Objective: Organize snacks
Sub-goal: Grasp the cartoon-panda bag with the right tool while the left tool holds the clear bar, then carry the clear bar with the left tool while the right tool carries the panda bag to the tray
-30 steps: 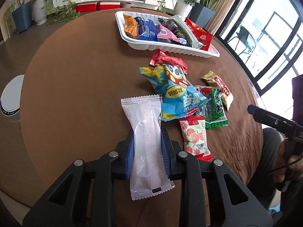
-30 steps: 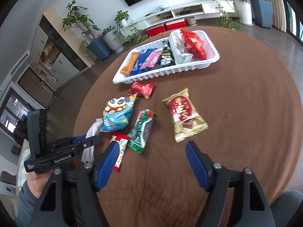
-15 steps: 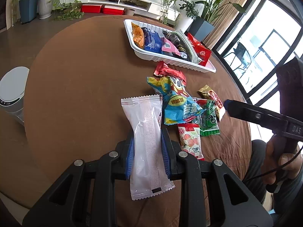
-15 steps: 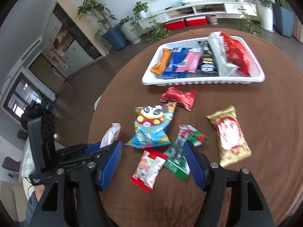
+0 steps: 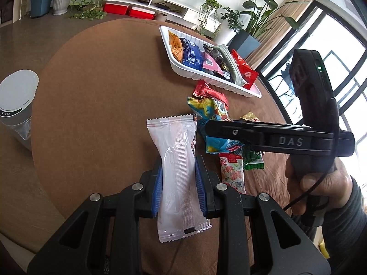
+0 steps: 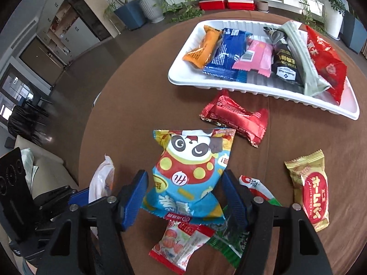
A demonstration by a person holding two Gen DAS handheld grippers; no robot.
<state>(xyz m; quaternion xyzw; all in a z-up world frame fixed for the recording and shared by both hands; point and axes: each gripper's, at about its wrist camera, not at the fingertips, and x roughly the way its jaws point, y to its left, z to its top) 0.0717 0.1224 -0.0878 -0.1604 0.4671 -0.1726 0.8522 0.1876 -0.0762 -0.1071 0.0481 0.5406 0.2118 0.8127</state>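
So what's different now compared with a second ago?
The right tongs have moved left across the table and now straddle the panda snack bag, jaws open, not yet gripping. The left tongs still clamp the white packet. The tray and loose snacks haven't moved.

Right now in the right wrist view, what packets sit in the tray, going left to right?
In the white tray: orange packet → blue packet → pink packet → black packet → long grey-green packet → red packet.

White pkt (image 5: 177, 171) — blue fingers (image 5: 157, 191); brown table (image 5: 103, 91).
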